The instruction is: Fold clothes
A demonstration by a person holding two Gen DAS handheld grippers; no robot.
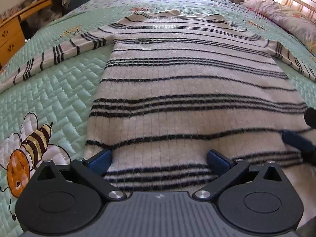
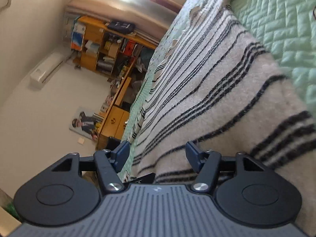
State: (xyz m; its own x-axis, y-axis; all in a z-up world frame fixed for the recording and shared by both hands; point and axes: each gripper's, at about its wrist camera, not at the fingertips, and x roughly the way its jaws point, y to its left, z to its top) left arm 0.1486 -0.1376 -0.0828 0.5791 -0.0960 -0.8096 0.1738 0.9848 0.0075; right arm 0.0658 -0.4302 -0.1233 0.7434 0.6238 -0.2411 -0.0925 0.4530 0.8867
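A cream sweater [image 1: 187, 90] with thin black stripes lies flat on the mint quilted bedspread [image 1: 59, 90], both sleeves spread outward. My left gripper [image 1: 160, 161] is open just above the sweater's near hem, its blue fingertips [image 1: 102, 161] wide apart over the striped band. In the left wrist view, a blue finger of the right gripper [image 1: 298, 141] shows at the hem's right corner. The right wrist view is rolled sideways. There my right gripper [image 2: 158, 154] is open at the edge of the sweater [image 2: 217, 90], with fabric lying between its pads [image 2: 194, 155] but not pinched.
A wooden desk with drawers [image 1: 11, 37] stands left of the bed, with cluttered shelves [image 2: 106, 45] beyond. A pink pillow [image 1: 286, 17] lies at the far right. A bee is embroidered on the bedspread [image 1: 29, 150]. An air conditioner [image 2: 47, 69] hangs on the wall.
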